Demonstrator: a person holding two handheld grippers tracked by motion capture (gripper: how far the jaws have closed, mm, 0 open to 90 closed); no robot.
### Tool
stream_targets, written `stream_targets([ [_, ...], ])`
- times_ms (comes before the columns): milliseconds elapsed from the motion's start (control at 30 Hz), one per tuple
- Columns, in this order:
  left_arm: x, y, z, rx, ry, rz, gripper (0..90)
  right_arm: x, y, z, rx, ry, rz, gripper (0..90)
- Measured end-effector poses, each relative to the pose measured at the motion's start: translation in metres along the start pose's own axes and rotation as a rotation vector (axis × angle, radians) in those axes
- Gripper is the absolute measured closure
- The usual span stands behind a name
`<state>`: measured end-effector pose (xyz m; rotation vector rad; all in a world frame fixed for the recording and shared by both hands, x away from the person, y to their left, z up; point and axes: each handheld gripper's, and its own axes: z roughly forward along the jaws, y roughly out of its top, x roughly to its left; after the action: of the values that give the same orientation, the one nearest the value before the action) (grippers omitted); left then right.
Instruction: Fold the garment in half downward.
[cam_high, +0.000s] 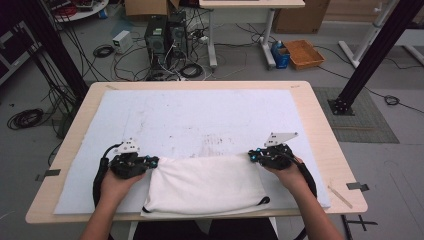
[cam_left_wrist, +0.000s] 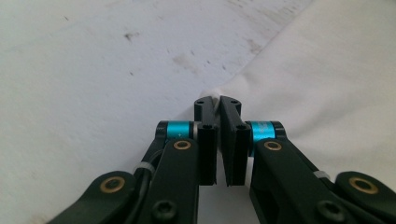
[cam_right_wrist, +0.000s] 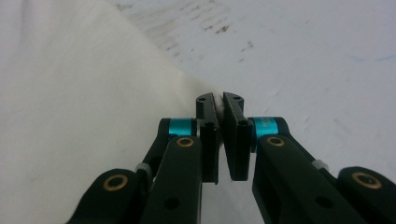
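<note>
On the desk's (cam_high: 320, 130) near edge, atop a pale mat (cam_high: 200, 115): one white cloth bag (cam_high: 205, 185), flat. Left tongs (cam_high: 156, 161) pinch its far left corner, right tongs (cam_high: 251, 156) its far right corner, a hold suited to lifting or spreading it evenly.

Lab/workshop: PC towers (cam_high: 166, 31) w/ tangled floor cables (cam_high: 102, 51), black rig frame (cam_high: 372, 55), cardboard boxes (cam_high: 146, 7).
</note>
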<state>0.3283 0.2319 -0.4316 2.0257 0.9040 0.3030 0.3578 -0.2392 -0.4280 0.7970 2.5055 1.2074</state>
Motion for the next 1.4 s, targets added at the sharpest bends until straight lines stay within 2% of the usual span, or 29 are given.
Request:
stream_targets([
  [100, 0.01, 0.009, 0.007, -0.01, 0.019, -0.013, 85.4, -0.007, 0.008, 0.0, 0.0, -0.04, 0.001, 86.3],
  [233, 0.021, 0.022, 0.017, -0.009, 0.031, -0.01, 85.4, -0.02, 0.017, 0.003, 0.011, -0.07, 0.006, 86.3],
  [367, 0.03, 0.034, 0.029, -0.001, 0.051, -0.005, 85.4, -0.029, 0.021, 0.009, 0.026, -0.099, 0.017, 86.3],
  [400, 0.033, 0.036, 0.033, -0.012, 0.053, -0.016, 85.4, -0.031, 0.021, 0.01, 0.026, -0.106, 0.013, 86.3],
  [467, 0.037, 0.042, 0.039, -0.001, 0.055, -0.023, 85.4, -0.035, 0.022, 0.011, 0.023, -0.118, 0.029, 86.3],
  [567, 0.042, 0.047, 0.044, -0.005, 0.058, -0.029, 85.4, -0.04, 0.021, 0.013, 0.022, -0.13, 0.039, 86.3],
  [633, 0.044, 0.046, 0.046, -0.027, 0.061, -0.047, 85.3, -0.044, 0.02, 0.014, 0.027, -0.136, 0.047, 86.3],
  [733, 0.046, 0.044, 0.05, -0.021, 0.059, -0.057, 84.7, -0.049, 0.018, 0.017, 0.031, -0.137, 0.071, 85.8],
  [800, 0.045, 0.044, 0.049, -0.019, 0.066, -0.054, 81.6, -0.05, 0.017, 0.019, 0.029, -0.137, 0.102, 79.8],
  [867, 0.043, 0.045, 0.044, -0.015, 0.106, -0.055, 68.2, -0.048, 0.016, 0.018, 0.021, -0.172, 0.116, 68.9],
  [967, 0.042, 0.045, 0.033, -0.03, 0.082, -0.09, 57.5, -0.049, 0.012, 0.014, -0.02, -0.174, 0.17, 51.9],
  [1033, 0.039, 0.043, 0.026, -0.036, 0.089, -0.095, 47.9, -0.047, 0.009, 0.011, -0.037, -0.168, 0.185, 44.4],
  [1100, 0.036, 0.037, 0.02, -0.056, 0.076, -0.105, 47.4, -0.045, 0.006, 0.008, -0.051, -0.175, 0.185, 39.9],
  [1200, 0.031, 0.028, 0.013, -0.042, 0.06, -0.124, 41.8, -0.04, 0.002, 0.004, -0.061, -0.155, 0.189, 35.3],
  [1267, 0.027, 0.023, 0.009, -0.056, 0.043, -0.137, 38.3, -0.037, 0.0, 0.0, -0.073, -0.153, 0.188, 31.4],
  [1400, 0.017, 0.013, -0.003, -0.079, 0.028, -0.129, 33.7, -0.03, -0.004, -0.006, -0.116, -0.134, 0.19, 27.0],
])
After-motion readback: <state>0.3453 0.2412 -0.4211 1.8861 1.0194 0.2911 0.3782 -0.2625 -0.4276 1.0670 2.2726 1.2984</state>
